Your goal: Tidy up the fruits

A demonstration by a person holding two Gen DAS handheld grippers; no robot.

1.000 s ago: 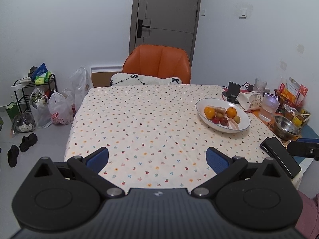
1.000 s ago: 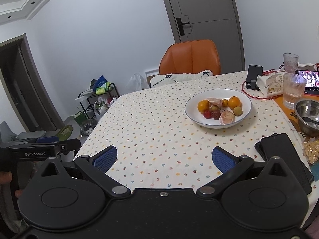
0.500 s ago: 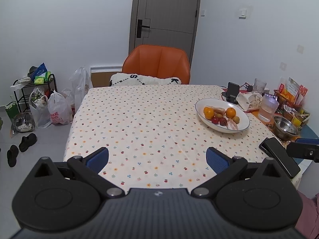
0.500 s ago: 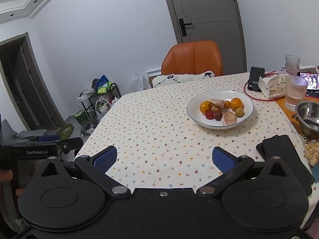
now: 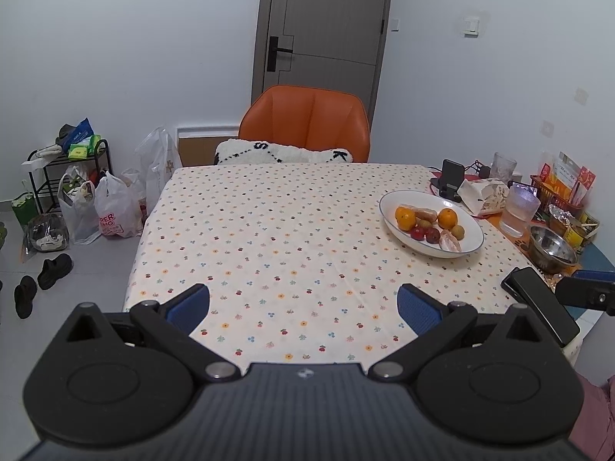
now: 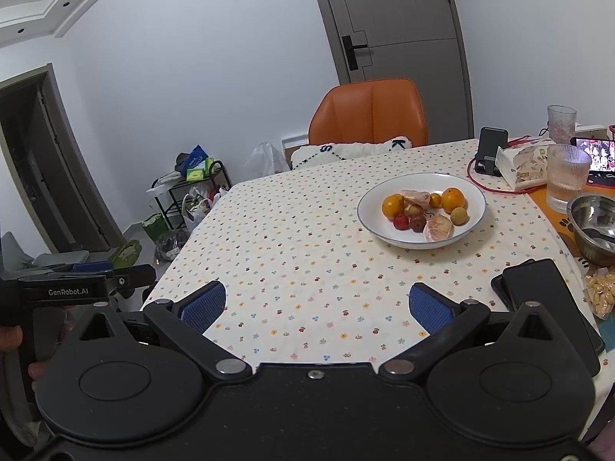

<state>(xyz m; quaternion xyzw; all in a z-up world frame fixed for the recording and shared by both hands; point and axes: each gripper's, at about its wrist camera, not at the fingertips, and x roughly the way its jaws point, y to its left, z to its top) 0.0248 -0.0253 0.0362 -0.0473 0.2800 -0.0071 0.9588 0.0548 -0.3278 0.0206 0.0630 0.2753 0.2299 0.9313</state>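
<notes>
- The left gripper (image 5: 303, 303) is hovering over the near edge of the table (image 5: 269, 230); its jaws are standing wide apart, gripping nothing.
- The right gripper (image 6: 317, 303) is also hovering over the near edge, jaws spread wide, with nothing between the blue pads (image 6: 430, 309).
- The two grippers are sitting side by side; in the right wrist view the left one is showing at the far left, with a hand (image 6: 11, 340) wrapping its handle.
- A white plate (image 6: 469, 226) is resting on the right half of the table, well apart from both grippers.
- The fruits are lying in the plate: two oranges (image 6: 393, 206), two small red fruits (image 6: 401, 221), two peeled citrus pieces (image 6: 437, 228) and some small yellow-brown fruits (image 6: 459, 216), all clustering near the middle and touching one another.
- The flowered cloth is lying bare between the grippers and the plate.
- Two dark phones (image 6: 546, 299) are lying stacked at the table's right near corner, just beside the right gripper.
- A steel bowl (image 6: 594, 223) is standing to the right of the plate, and a ribbed glass (image 6: 567, 176) is standing behind the bowl.
- An orange chair (image 5: 307, 126) is standing at the far side of the table, with a white cushion (image 5: 284, 151) on its seat.
- Bags (image 5: 115, 211) and a rack (image 5: 57, 176) are standing on the floor to the left.
</notes>
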